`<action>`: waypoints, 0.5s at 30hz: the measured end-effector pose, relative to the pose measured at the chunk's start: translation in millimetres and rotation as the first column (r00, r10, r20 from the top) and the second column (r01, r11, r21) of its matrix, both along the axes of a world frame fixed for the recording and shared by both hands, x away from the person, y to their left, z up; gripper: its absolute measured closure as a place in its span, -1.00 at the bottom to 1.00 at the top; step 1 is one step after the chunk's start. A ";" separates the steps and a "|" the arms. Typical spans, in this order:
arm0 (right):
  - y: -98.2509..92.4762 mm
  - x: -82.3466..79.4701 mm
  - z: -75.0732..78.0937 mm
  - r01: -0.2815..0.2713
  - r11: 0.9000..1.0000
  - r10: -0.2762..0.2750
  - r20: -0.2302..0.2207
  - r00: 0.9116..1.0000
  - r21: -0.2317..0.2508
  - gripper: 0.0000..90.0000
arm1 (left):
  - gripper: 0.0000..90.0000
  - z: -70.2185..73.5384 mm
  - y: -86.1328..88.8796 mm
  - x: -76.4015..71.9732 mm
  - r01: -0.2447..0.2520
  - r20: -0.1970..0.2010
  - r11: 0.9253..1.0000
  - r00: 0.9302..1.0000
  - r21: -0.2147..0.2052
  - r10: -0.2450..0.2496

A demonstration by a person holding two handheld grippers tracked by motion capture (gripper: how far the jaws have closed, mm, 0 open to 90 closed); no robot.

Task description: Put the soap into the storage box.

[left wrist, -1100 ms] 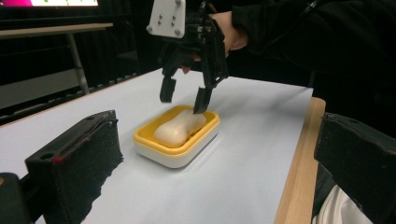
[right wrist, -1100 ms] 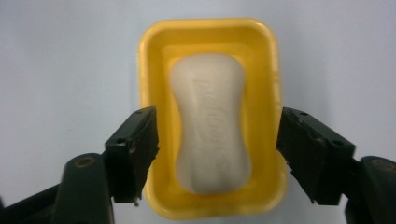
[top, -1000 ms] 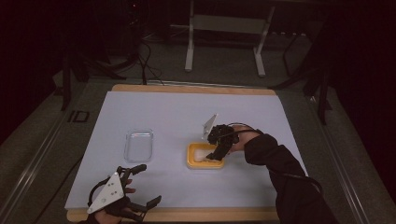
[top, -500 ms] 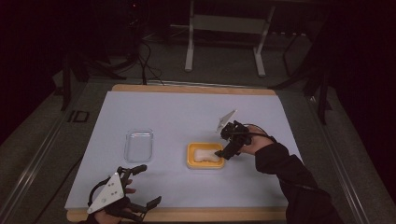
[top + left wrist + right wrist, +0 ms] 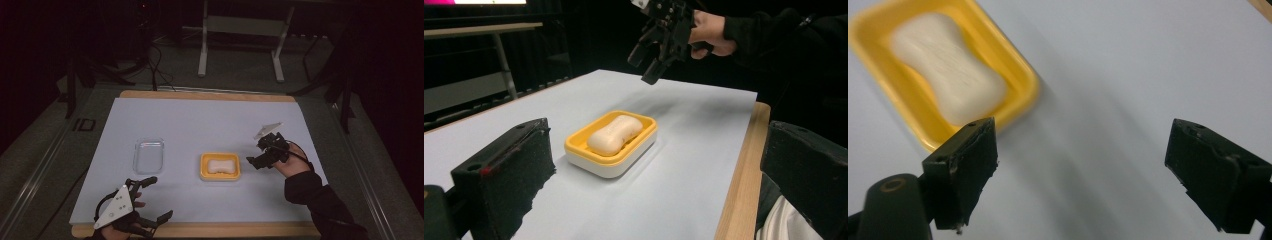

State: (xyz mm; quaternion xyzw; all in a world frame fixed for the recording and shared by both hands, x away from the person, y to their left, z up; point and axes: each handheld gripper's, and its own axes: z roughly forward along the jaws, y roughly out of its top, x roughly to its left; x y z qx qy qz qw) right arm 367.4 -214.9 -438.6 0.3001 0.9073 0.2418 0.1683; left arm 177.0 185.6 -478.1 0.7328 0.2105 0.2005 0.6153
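Observation:
A pale soap bar point(image 5: 223, 165) lies in a yellow soap dish point(image 5: 204, 170) at the middle of the white mat. My right gripper point(image 5: 256, 161) hovers just right of the dish, apart from it. Its jaws have just been opening and then closing a little, and nothing is between them. In the right gripper view its jaws point(image 5: 1090, 170) stand wide over bare mat, with the soap point(image 5: 948, 75) and dish point(image 5: 1015, 105) at upper left. My left gripper point(image 5: 155, 200) rests open near the front edge. It looks toward the dish point(image 5: 594, 162), the soap point(image 5: 615, 134) and the right gripper point(image 5: 651, 55).
A clear plastic tray point(image 5: 149, 155) lies left of the dish. The mat sits on a wooden board point(image 5: 225, 230) whose edge runs along the front. A metal stand point(image 5: 240, 30) is beyond the table's far side.
My right gripper has drawn away from the dish toward the right, and the soap now lies uncovered in the dish. The left gripper has stayed where it was.

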 end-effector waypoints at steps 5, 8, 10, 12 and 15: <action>-15.2 -3.6 -5.7 0.065 0.997 -0.065 0.005 0.998 0.049 -0.71 | -0.98 -0.1 -0.3 0.4 0.000 -0.003 1.000 1.000 -0.001 0.000; -22.7 -6.6 -8.7 0.095 0.993 -0.096 0.014 0.995 0.074 -0.70 | -0.98 -0.2 -0.6 0.3 0.001 -0.004 1.000 1.000 0.002 -0.001; -26.9 -10.1 -10.4 0.111 0.990 -0.113 0.016 0.993 0.089 -0.70 | -0.98 -0.2 -0.5 0.3 0.000 -0.004 1.000 1.000 0.003 0.000; -30.9 -13.5 -11.9 0.132 0.986 -0.136 0.026 0.990 0.102 -0.70 | -0.98 -0.3 -0.3 0.4 0.000 -0.004 1.000 1.000 0.003 0.001; -36.6 -19.5 -15.0 0.162 0.980 -0.166 0.026 0.986 0.119 -0.69 | -0.98 -0.3 -0.5 0.2 0.002 -0.005 1.000 1.000 0.004 -0.002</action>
